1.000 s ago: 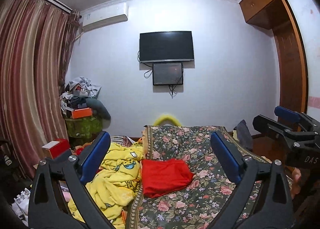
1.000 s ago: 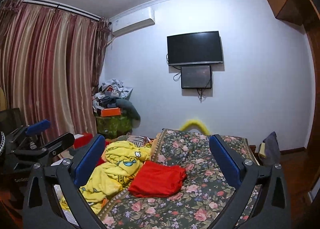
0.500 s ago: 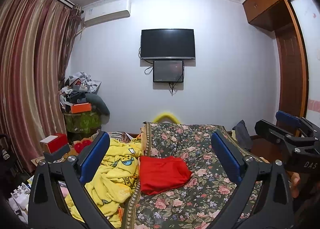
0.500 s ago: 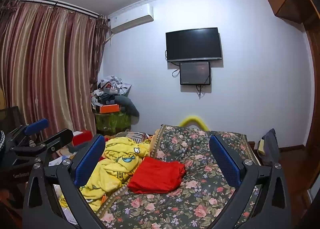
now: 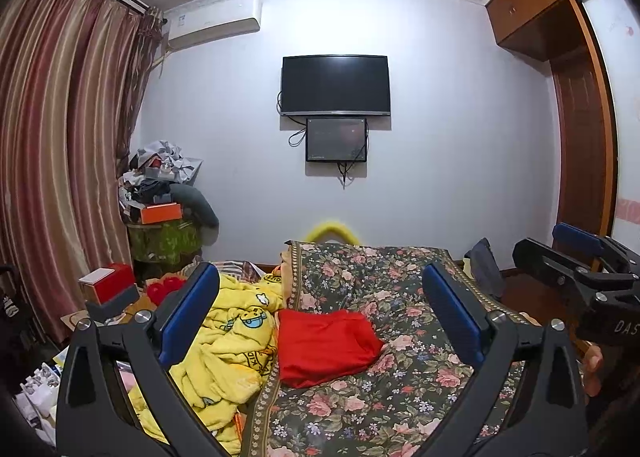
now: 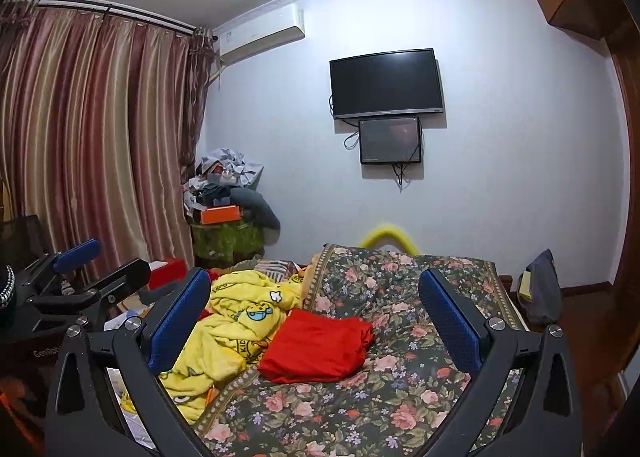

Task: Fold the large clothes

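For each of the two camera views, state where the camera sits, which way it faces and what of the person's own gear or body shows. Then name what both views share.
Left wrist: on the left gripper, jaws open, facing along the floral bedspread to the wall TV; the right gripper and fingers show at right.
Right wrist: on the right gripper, jaws open, same direction; the left gripper shows at left.
Shared: folded red garment, yellow blanket, TV.

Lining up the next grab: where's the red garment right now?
In both wrist views the red garment lies folded on the floral bedspread, centre frame, touching the yellow blanket to its left.
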The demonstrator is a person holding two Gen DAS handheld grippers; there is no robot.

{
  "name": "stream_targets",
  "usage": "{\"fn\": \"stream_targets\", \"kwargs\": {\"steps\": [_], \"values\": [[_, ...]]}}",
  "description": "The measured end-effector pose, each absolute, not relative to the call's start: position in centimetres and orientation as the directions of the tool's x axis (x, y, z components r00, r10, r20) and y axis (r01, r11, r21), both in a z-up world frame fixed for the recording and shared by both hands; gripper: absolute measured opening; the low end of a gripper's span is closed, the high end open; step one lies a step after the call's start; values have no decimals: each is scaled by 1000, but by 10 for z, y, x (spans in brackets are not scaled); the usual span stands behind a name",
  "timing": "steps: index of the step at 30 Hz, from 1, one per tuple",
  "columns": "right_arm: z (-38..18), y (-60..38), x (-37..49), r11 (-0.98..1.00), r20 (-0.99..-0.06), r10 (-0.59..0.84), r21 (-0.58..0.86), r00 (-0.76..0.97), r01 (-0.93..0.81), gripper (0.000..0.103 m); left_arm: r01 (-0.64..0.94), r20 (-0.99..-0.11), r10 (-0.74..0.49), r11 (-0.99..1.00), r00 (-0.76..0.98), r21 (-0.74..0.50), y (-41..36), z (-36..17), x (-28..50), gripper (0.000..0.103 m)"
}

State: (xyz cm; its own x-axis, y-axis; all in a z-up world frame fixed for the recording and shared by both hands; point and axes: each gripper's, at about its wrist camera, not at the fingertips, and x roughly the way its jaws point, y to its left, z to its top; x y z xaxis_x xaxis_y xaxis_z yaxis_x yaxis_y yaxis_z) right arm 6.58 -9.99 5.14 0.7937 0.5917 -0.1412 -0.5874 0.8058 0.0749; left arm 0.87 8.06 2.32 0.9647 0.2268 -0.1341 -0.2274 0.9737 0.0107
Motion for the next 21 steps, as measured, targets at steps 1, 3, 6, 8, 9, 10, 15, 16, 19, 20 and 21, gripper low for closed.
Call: {"fn": "stream_targets", "kwargs": {"steps": [1,3,6,8,9,10,15,16,19,20,21], "values": [[50,-99,66,806,-143,591,75,794,-587,103,-227,-134,227,974,965,13,80,23,9,102],[50,-100,66,807,-145,591,79,794,-586,103,-226,-134,226,974,965,14,79,22,9,102],[51,-100,66,806,-149,592,88,792,-586,103,-224,-137,223,975,965,12,78,22,10,102],[50,-100,67,806,-151,592,91,792,-585,103,-221,-138,220,975,966,11,79,21,11,102],[50,-100,66,806,-152,592,92,791,-585,103,-220,-139,220,975,966,11,79,21,11,102],[50,-101,67,806,-153,591,94,792,-584,103,-219,-140,219,976,966,11,79,21,11,102],[49,-102,67,808,-159,589,104,792,-580,103,-211,-146,211,977,967,12,81,20,13,102],[48,-102,67,808,-160,589,106,792,-580,103,-208,-148,208,978,967,11,82,20,13,102],[48,-103,68,808,-162,589,112,792,-578,103,-201,-155,199,980,968,7,82,19,15,102],[48,-103,68,808,-163,589,115,791,-578,103,-198,-157,197,980,968,6,83,18,15,102],[49,-104,68,809,-163,588,116,792,-577,103,-197,-159,195,980,968,4,83,18,16,102]]}}
